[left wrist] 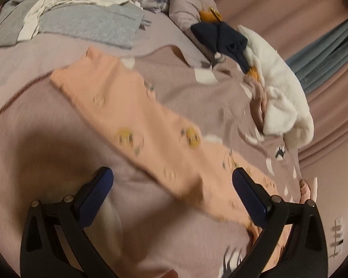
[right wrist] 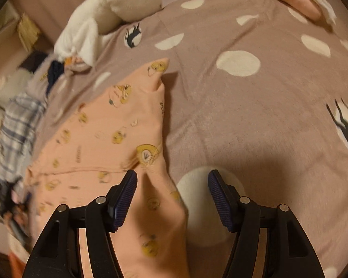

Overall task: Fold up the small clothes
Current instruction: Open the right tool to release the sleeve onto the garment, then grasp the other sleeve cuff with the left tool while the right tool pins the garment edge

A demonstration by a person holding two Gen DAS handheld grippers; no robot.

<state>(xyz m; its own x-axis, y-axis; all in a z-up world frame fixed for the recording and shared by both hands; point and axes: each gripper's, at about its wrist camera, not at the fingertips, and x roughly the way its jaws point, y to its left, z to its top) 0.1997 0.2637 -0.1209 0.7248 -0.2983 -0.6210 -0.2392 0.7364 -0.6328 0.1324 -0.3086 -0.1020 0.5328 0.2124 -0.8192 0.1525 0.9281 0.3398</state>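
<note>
No text can be read with certainty. The peach garment [right wrist: 118, 125] carries small printed lettering among its yellow cartoon figures and along one edge, but it is too small and blurred to make out in either view.

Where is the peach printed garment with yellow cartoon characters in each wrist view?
Left wrist: peach printed garment runs diagonally from upper left to between the fingers.
Right wrist: it fills the lower left, its edge between the fingers.
Shared landmark: white plush toy on the bed.
</note>
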